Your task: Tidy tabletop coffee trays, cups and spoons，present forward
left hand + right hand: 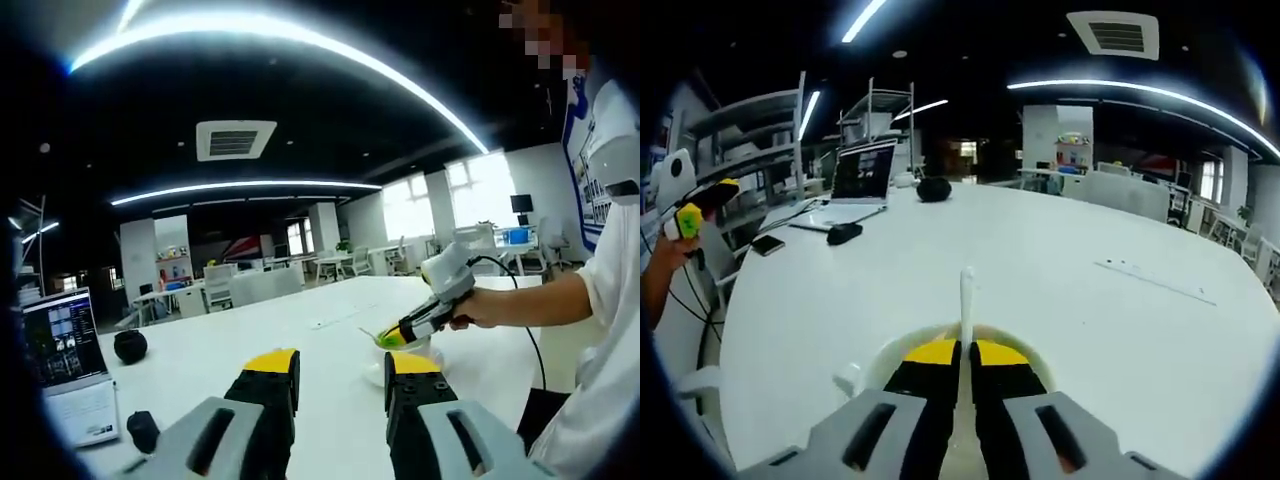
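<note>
A white cup [420,347] stands on a white saucer [374,376] on the white table [330,420], just beyond my left gripper's right jaw. My left gripper [343,385] is open above the table with nothing between its jaws. A person's hand brings my right gripper [395,338] in from the right, its tip over the cup. In the right gripper view my right gripper [965,355] is shut on a white spoon [966,295] whose handle sticks out forward over the cup's rim [890,348]. The left gripper [695,208] is at the far left.
An open laptop [62,345] [858,178] sits at the table's far side, with a black round object [130,345] [933,189], a small black device [143,428] [844,233] and a phone [767,245] near it. A thin strip [1155,280] lies on the table.
</note>
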### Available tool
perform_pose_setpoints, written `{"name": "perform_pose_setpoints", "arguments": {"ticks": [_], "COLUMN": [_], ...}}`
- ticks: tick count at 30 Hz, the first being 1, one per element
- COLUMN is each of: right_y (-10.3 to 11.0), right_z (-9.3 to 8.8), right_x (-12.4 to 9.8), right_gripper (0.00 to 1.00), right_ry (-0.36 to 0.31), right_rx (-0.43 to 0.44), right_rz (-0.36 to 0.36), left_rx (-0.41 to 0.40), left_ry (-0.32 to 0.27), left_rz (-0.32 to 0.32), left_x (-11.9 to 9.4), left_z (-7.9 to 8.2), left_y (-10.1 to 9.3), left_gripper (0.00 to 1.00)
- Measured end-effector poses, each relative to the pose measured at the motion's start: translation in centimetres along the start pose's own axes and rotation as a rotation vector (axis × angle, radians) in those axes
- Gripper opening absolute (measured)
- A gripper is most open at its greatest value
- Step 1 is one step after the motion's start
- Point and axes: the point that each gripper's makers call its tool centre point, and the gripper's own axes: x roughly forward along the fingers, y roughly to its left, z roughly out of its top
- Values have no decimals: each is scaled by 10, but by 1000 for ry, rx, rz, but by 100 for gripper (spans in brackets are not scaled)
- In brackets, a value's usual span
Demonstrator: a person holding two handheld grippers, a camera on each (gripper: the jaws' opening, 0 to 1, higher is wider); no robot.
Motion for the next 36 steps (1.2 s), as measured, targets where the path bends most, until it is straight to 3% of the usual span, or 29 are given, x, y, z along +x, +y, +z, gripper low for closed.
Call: {"name": "perform_pose_setpoints", "arguments": {"ticks": [4,14,21,28,31,36], "right_y": [3,-4,-9,-20,-37,-51], "right_z": [-2,8,31,58,68,74], "right_x": [0,-17,-36,-64,-82,-110], "right_gripper": [16,18,18,19,20,20], "right_ry": [-2,-55,-142,-209,-243,-277], "right_rx": [2,13,21,-1,-17,4], "right_rz": [15,4,-12,-52,-111,-154], "left_rx": [-3,-18,-21,-27,-27,-24], "left_ry": [-2,-6,-11,-14,-15,-17], "left_rz": [2,14,21,40,49,64], "left_x": [0,2,3,4,5,8], "left_z": [0,-1,-1,0,-2,-3], "left_y": [0,2,2,6,6,7], "left_gripper": [35,35,35,35,35,35]}}
